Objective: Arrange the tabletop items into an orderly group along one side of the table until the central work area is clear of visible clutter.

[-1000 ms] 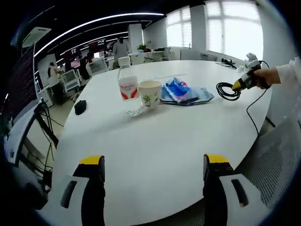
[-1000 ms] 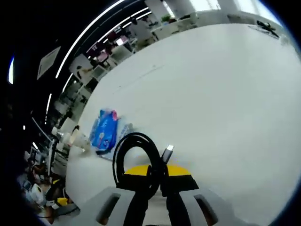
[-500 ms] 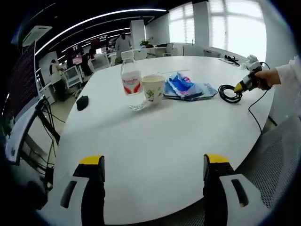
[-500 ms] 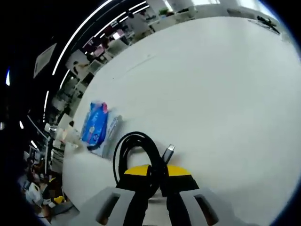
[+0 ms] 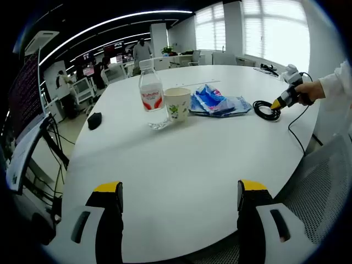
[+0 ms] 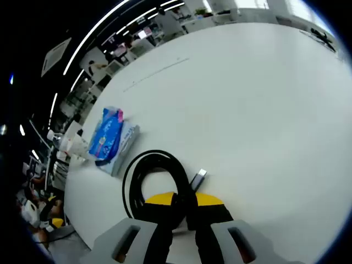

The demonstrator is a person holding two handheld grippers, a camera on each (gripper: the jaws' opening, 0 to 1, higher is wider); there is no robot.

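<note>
— Jaws? What's changed?
— Left gripper (image 5: 180,201) still gapes over the near tabletop (image 5: 181,159). Bottle (image 5: 150,91), cup (image 5: 177,103) and blue packet (image 5: 212,102) sit unmoved. Far right, the right gripper (image 6: 176,206) stays clamped on the black cable (image 6: 148,179), now lower.

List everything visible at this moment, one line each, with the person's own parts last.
Table: one, white, round.
Bottle: one, clear with red label, upright beside cup.
Cup: one, pale paper, right of bottle.
Packet: one, blue, right of cup.
Cable: one coil, black, held on the table.
Mouse: one, black, near the table's left edge.
Left tongs: yellow-tipped, open, empty.
Right tongs: shut on cable.
Sleeve: white.
</note>
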